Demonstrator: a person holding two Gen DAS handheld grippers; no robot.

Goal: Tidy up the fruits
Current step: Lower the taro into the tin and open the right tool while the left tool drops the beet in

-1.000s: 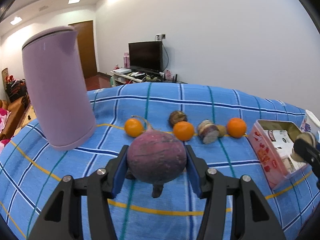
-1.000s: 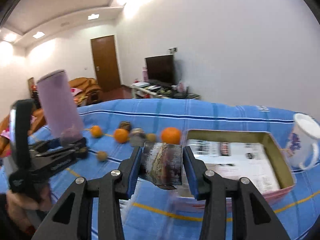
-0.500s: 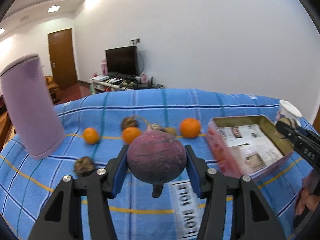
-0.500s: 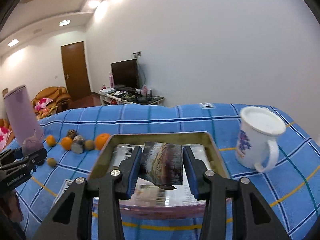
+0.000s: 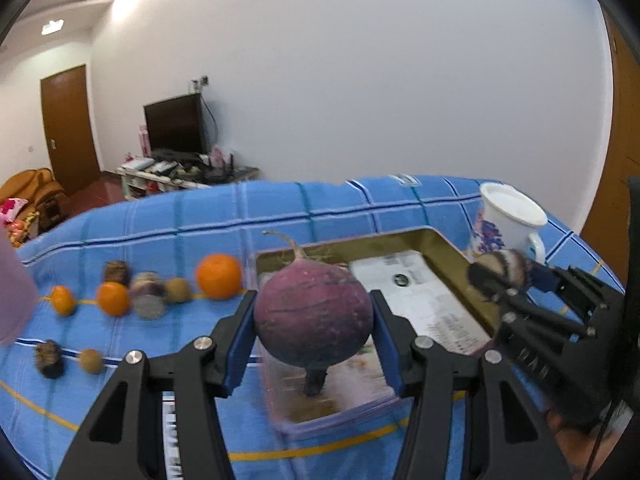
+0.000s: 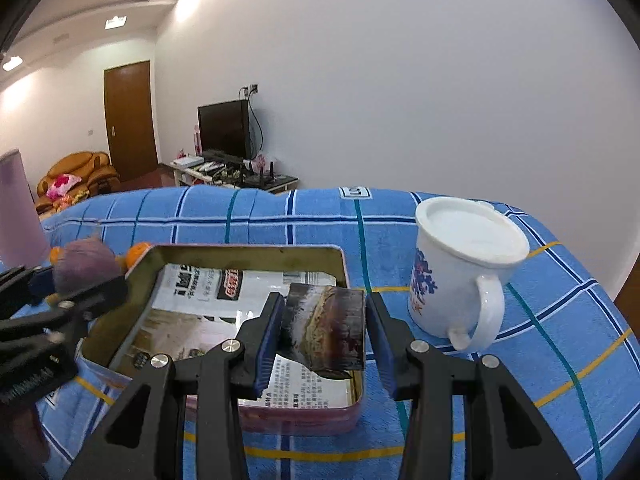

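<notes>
My left gripper (image 5: 314, 330) is shut on a round purple beet (image 5: 314, 312) and holds it over the near left end of a shallow metal tin (image 5: 452, 248) lined with printed paper. My right gripper (image 6: 324, 330) is shut on a dark cut chunk of fruit (image 6: 324, 332) above the tin's (image 6: 248, 250) near right part. The right gripper shows at the right of the left wrist view (image 5: 500, 276). The left gripper shows at the left of the right wrist view (image 6: 82, 270). Several oranges (image 5: 219, 276) and small brown fruits (image 5: 178, 290) lie in rows left of the tin.
A white lidded mug (image 6: 460, 264) with a blue and red print stands right of the tin. A tall lilac jug (image 6: 18, 208) stands at the far left. The table has a blue checked cloth (image 6: 400, 208). A white wall is behind.
Both grippers have moved right with their loads. The beet went from above the cloth to over the tin's left end. The cut chunk has come further over the tin.
</notes>
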